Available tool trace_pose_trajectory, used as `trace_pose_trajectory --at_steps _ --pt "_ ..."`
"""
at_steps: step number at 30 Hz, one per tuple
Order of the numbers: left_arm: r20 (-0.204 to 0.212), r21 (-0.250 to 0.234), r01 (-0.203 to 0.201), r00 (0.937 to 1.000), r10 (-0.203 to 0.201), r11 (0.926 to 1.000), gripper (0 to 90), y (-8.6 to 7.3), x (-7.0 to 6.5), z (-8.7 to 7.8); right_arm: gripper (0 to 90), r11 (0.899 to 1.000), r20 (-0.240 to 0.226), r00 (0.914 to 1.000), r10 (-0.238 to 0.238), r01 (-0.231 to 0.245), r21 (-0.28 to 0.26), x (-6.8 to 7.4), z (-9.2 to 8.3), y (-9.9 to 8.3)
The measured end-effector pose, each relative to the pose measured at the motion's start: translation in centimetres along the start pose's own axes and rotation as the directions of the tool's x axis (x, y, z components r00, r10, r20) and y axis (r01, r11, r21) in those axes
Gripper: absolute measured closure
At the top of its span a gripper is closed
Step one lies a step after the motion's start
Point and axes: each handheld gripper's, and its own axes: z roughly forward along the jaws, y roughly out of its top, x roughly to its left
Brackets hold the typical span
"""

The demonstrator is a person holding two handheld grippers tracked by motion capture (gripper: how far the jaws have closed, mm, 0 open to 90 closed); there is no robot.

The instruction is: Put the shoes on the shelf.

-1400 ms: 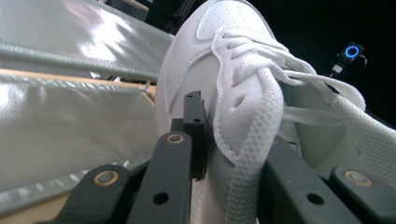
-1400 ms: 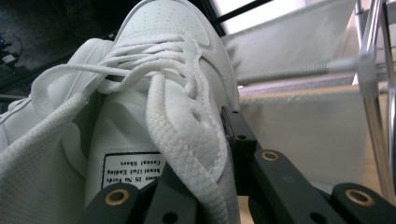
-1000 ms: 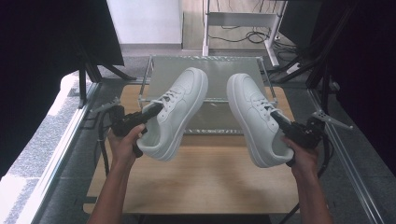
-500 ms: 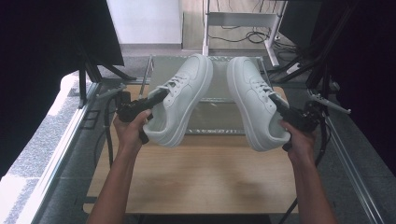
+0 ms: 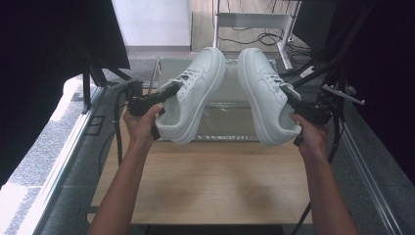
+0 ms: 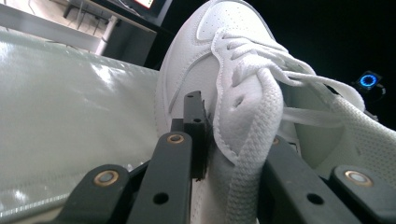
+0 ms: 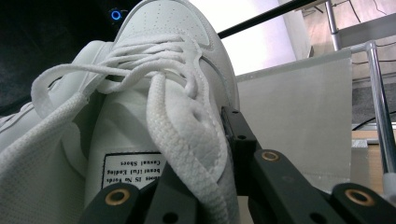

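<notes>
Near edge of the light wooden tabletop [image 5: 205, 191]: person's two forearms come in from below, both lifted clear of the wood. Left hand [image 5: 142, 122] holds the black two-jaw left gripper [image 5: 169, 93]; its jaws are clamped on the side wall and eyelet flap of the left white lace-up leather sneaker [image 5: 193, 93], one jaw outside the upper, the other inside by the tongue (left gripper view, [image 6: 243, 93]). Right hand [image 5: 311, 134] holds the black right gripper [image 5: 293, 104], jaws pinched likewise on the lace edge of the right white lace-up sneaker [image 5: 266, 93]; printed tongue label seen in right gripper view [image 7: 135, 170]. Both shoes hang in the air, toes pointing away, soles facing outward, toes close together, not touching, above the far half of the tabletop. Under and behind them: clear plastic sheet on a metal frame [image 5: 230, 122] along the far edge. Beyond: white metal stand w/ cables [image 5: 254, 19] on the floor.
</notes>
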Motion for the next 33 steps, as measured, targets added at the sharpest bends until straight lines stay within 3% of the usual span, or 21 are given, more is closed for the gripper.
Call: trace_pose_trajectory --at_steps 14,25,30,33 --pt "-0.016 -0.001 0.015 0.9997 -0.015 0.9999 81.8 1.9 -0.2 2.6 85.0 1.0 0.07 0.9975 0.005 -0.006 0.008 -0.2 1.7 2.1" --pt "-0.077 -0.019 0.052 0.9956 -0.053 0.9985 81.7 4.0 0.7 4.5 84.9 1.0 0.127 0.9919 0.004 -0.008 0.028 -0.3 3.8 4.3" --pt "-0.113 -0.014 0.049 0.9923 -0.051 0.9987 81.7 4.6 0.9 5.5 84.9 0.998 0.151 0.9885 -0.005 -0.004 0.055 0.0 5.2 5.2" --pt "-0.125 -0.015 0.072 0.9895 -0.073 0.9973 81.7 4.8 1.3 6.0 84.8 0.998 0.165 0.9863 -0.001 -0.011 0.068 0.2 5.9 5.6"
